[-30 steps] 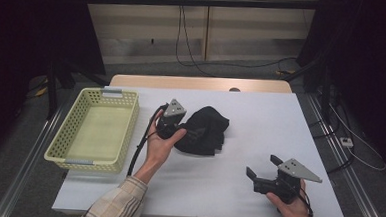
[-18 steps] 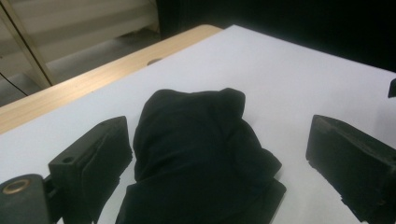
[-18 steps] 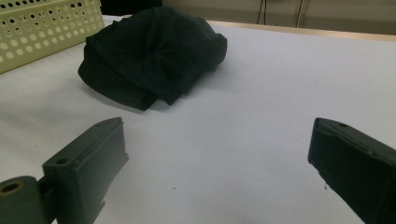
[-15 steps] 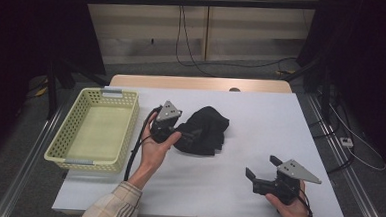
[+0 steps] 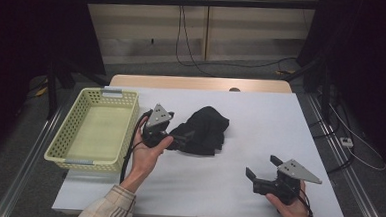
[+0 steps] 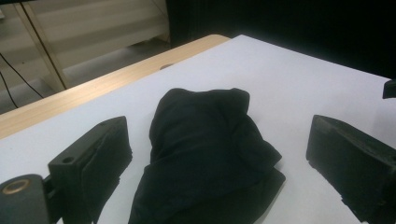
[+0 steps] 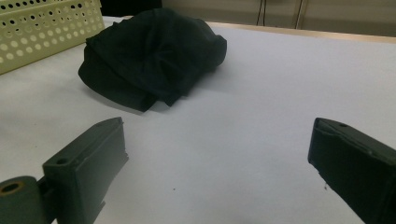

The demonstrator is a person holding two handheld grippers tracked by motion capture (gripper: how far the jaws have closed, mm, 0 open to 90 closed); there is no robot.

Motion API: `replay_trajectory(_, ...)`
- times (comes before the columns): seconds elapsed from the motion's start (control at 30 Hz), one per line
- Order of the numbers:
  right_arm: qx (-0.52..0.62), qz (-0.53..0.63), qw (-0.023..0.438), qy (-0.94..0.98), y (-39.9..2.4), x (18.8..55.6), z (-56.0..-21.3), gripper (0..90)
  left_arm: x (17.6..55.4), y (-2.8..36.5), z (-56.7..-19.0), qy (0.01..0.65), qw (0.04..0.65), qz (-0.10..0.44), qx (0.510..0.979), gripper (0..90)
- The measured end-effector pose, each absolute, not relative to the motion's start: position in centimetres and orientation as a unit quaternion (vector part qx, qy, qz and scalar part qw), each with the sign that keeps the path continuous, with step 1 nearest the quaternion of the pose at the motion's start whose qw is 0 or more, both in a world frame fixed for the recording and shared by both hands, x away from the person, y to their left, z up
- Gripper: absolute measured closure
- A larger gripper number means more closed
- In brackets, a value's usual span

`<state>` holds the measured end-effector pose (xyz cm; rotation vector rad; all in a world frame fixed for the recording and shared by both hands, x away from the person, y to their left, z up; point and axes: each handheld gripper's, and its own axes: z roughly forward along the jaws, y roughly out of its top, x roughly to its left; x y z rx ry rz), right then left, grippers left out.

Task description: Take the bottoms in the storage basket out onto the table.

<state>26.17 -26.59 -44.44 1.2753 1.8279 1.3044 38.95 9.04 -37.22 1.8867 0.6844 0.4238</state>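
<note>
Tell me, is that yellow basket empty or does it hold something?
Empty. The high view shows the yellow basket's bare floor; the black cloth lies bunched on the white table beside it.

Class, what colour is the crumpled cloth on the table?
Black; the cloth shows best in the left gripper view.

Matt black cloth (image 5: 203,130), crumpled

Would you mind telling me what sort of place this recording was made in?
Probably a lab or workshop set up for recording: a white table on a metal frame, cables trailing over the floor, dark curtains at the sides.
</note>
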Motion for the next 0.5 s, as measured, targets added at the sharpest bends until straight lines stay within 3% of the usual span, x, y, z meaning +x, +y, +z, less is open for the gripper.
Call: replay_trajectory(0.5,0.472,0.486,0.276,0.682,-26.4,26.2,-44.4,4.4,36.4,11.1,-36.2,0.289,0.519,0.205,0.778,3.8)
